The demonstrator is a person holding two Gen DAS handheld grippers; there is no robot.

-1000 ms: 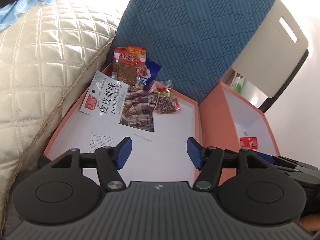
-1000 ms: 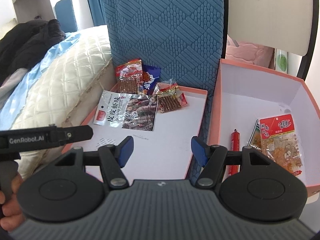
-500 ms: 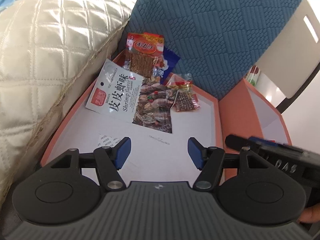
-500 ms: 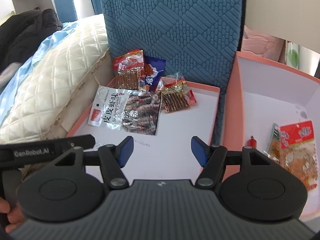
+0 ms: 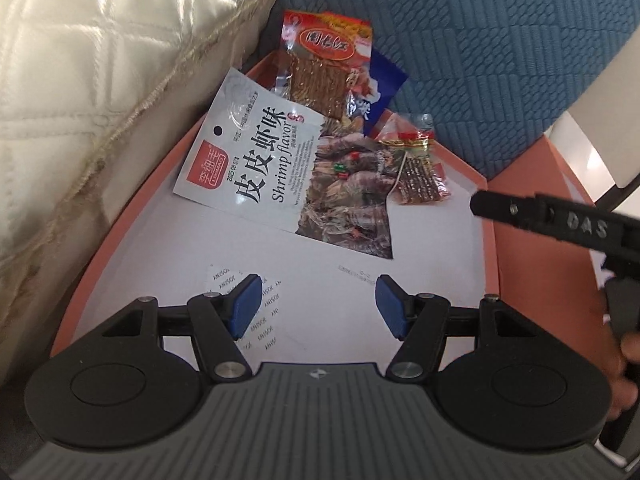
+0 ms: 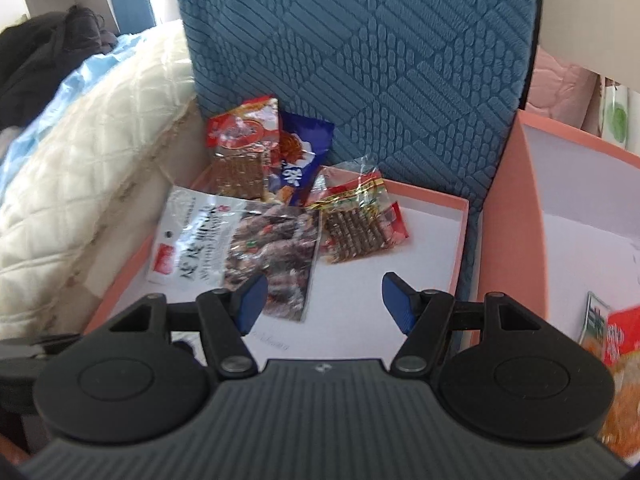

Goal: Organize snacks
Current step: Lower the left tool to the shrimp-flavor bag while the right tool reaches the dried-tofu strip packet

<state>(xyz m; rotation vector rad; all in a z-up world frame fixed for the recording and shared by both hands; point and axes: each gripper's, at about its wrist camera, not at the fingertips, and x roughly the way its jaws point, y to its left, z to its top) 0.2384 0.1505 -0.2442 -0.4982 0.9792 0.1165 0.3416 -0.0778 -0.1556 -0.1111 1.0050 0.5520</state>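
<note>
Left wrist view now sits lower and closer over the tray (image 5: 120, 216) than 1 second ago: the shrimp pack (image 5: 280, 176) looms larger, with the red pack (image 5: 324, 68), blue pack (image 5: 380, 84) and small pack (image 5: 416, 172) behind it. Left gripper (image 5: 316, 304) stays spread, empty. Right gripper (image 6: 324, 300), also spread and empty, has shifted over the tray; the box (image 6: 504, 216) with its orange pack (image 6: 616, 344) slides rightward.

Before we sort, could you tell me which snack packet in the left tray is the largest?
The silver shrimp-flavour packet; it lies flat and far outsizes the red packet, blue packet and small clear packet.
</note>
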